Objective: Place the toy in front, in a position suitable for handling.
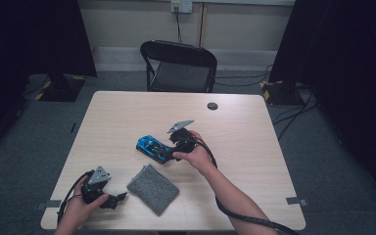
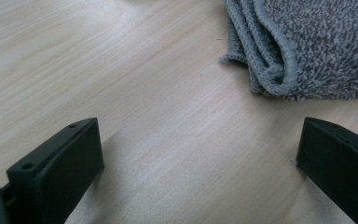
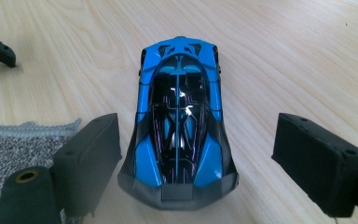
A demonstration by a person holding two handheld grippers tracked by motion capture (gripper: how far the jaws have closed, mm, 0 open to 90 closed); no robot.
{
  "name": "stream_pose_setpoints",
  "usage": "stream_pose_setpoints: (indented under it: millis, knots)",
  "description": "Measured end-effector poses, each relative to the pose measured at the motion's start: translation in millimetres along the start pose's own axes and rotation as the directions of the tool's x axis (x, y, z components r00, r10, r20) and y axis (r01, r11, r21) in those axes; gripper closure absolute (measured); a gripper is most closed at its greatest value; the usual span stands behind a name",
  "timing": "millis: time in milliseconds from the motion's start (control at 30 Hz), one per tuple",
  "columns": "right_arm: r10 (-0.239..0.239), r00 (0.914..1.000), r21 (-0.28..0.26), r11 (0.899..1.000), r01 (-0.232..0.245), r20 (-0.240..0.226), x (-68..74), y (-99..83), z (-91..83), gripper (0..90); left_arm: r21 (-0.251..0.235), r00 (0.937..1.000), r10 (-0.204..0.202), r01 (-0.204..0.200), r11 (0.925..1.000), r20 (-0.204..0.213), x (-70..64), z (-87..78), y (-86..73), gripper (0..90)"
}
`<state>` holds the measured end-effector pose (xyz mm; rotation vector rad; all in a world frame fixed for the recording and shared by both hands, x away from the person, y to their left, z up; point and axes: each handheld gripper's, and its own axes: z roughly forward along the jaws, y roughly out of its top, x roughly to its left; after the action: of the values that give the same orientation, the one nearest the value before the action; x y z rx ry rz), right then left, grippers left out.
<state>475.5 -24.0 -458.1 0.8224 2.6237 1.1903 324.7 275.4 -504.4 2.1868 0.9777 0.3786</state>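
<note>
A blue and black toy car (image 1: 152,148) (image 3: 179,121) sits on the wooden table (image 1: 254,127) near its middle. My right gripper (image 1: 169,155) (image 3: 196,154) is open, its jaws on either side of the car's rear end with a gap on each side. A folded grey cloth (image 1: 152,188) (image 2: 307,42) lies near the table's front edge. My left gripper (image 1: 120,198) (image 2: 193,163) is open just left of the cloth, low over bare wood, with nothing between its jaws.
A small dark round disc (image 1: 212,105) lies near the table's far edge. A black folding chair (image 1: 178,66) stands behind the table. Cables run across the floor at the right.
</note>
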Motion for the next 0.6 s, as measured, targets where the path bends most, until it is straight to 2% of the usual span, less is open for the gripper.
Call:
stream_pose_setpoints:
  millis: [233,600]
  knots:
    - [-0.003,1.0000,-0.002,1.000,0.003,-0.007,1.2,5.1,7.1,14.5,0.000,1.0000,0.000,0.000,1.0000,0.000,0.0,0.0,0.0,0.0]
    - [-0.022,0.9996,0.024,0.999,0.022,-0.016,8.3,10.8,28.0,14.4,0.001,1.0000,0.000,0.000,1.0000,0.001,0.0,0.0,0.1,0.0]
